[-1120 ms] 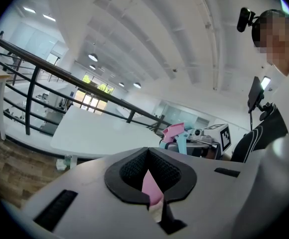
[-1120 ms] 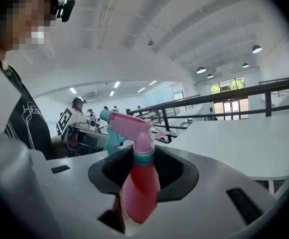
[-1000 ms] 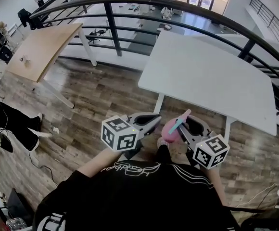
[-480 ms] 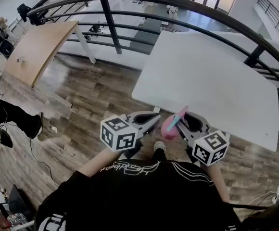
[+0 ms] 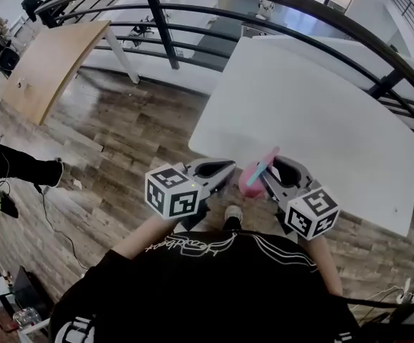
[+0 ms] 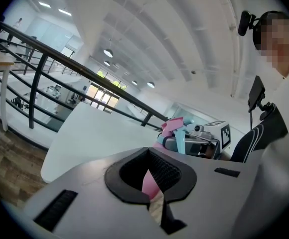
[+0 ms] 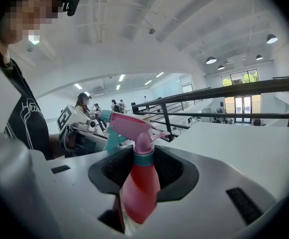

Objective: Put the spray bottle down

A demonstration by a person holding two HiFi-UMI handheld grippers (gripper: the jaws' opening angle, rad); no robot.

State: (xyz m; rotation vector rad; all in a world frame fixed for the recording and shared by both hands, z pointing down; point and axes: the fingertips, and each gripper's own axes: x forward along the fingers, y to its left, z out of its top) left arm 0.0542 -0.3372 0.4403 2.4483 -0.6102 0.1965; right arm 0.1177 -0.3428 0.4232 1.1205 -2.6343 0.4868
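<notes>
A pink spray bottle (image 5: pixel 252 179) with a pink and teal trigger head is held upright in my right gripper (image 5: pixel 273 179), which is shut on its neck (image 7: pixel 140 159). It hangs at the near edge of the white table (image 5: pixel 314 113), above the floor. My left gripper (image 5: pixel 214 170) sits just left of the bottle, jaws together with nothing in them. In the left gripper view the bottle's head (image 6: pixel 177 128) shows beyond the shut left gripper (image 6: pixel 149 178). The right gripper (image 7: pixel 142 168) hides the lower part of the bottle's body (image 7: pixel 137 198).
A black curved railing (image 5: pixel 157 13) runs behind the white table. A wooden table (image 5: pixel 50 63) stands at the far left on the plank floor (image 5: pixel 135 141). A person's legs (image 5: pixel 18 171) and cables lie at the left edge.
Both grippers and the bottle have come closer to the white table; its near edge now lies right at the gripper tips. The hold on the bottle is unchanged.
</notes>
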